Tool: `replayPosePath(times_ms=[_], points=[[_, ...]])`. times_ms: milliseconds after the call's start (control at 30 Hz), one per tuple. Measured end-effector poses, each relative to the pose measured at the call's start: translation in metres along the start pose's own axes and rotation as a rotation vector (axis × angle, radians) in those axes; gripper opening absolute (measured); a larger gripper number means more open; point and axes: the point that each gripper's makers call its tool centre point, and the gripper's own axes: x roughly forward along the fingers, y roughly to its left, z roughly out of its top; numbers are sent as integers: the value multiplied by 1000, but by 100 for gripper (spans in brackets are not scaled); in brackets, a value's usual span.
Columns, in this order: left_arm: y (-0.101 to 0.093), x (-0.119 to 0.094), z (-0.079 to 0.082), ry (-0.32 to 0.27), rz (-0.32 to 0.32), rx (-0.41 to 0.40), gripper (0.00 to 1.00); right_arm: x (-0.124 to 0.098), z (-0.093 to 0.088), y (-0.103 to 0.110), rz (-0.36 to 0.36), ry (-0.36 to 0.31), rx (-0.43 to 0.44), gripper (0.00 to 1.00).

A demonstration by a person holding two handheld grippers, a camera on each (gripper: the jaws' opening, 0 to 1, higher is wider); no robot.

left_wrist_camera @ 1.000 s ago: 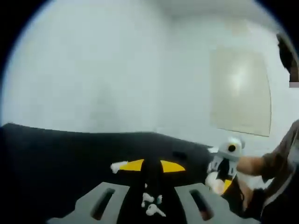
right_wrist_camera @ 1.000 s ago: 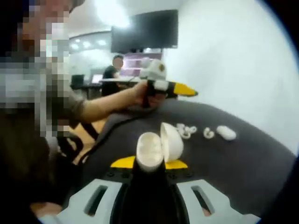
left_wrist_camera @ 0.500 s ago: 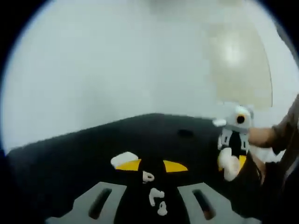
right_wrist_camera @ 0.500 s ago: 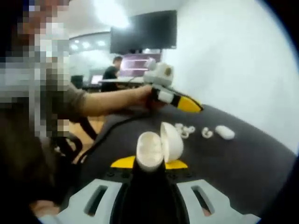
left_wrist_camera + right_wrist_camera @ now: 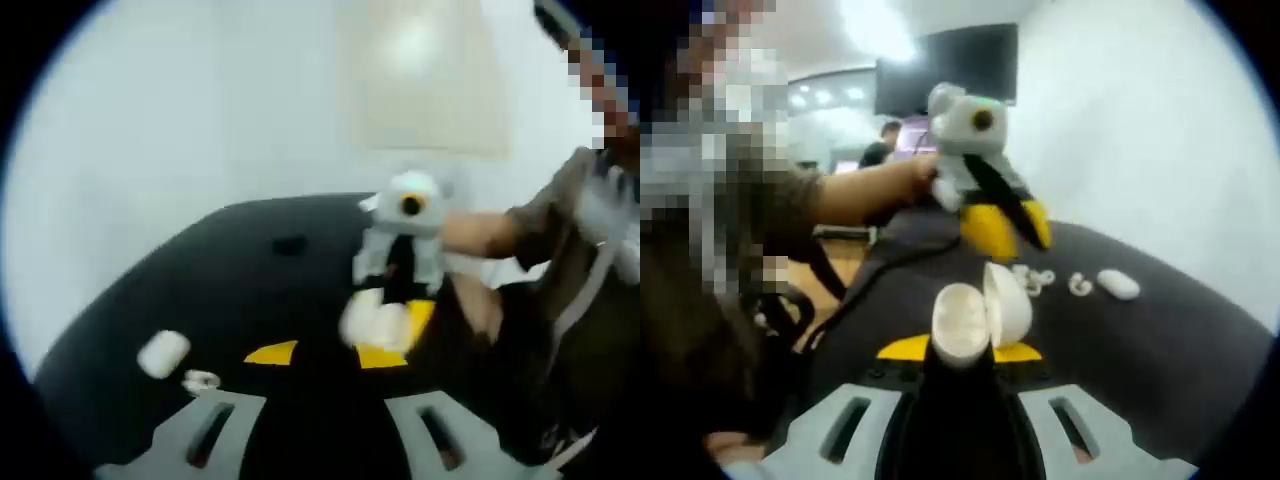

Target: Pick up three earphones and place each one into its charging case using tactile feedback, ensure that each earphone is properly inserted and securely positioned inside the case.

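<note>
My right gripper point(image 5: 960, 350) is shut on an open white charging case point(image 5: 975, 318), lid tipped up to the right. On the dark table point(image 5: 1160, 350) behind it lie small white earphones point(image 5: 1032, 278), one more earphone point(image 5: 1078, 284) and a closed white case point(image 5: 1118, 284). My left gripper point(image 5: 1008, 228) hangs above them, yellow tips pointing down and apart. In the left gripper view, my left gripper point(image 5: 326, 355) is open with nothing between its jaws. It faces the right gripper point(image 5: 395, 325) and its held case point(image 5: 370, 322). A closed case point(image 5: 163, 352) and an earphone point(image 5: 201, 380) lie at the lower left.
A person's sleeve and arm point(image 5: 540, 230) reach in from the right behind the right gripper. A white wall point(image 5: 1140, 150) stands past the table's far edge. Behind are a dark wall screen point(image 5: 950, 65), desks and another person point(image 5: 878, 155).
The left gripper has swung from pointing over the earphones to facing the right gripper, and now stands nearer and taller in the right gripper view. The right gripper and its case have stayed put.
</note>
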Motion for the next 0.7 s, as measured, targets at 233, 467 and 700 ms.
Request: replayPosePath(times_ms=[233, 467, 700], points=[[5, 16, -31, -35, 49, -59, 28, 5, 1, 1, 2, -2, -16, 22], [-5, 24, -20, -136, 19, 5, 19, 9, 1, 0, 4, -2, -6, 22], [-5, 28, -21, -140, 15, -52, 19, 11, 0, 1, 9, 4, 4, 22]])
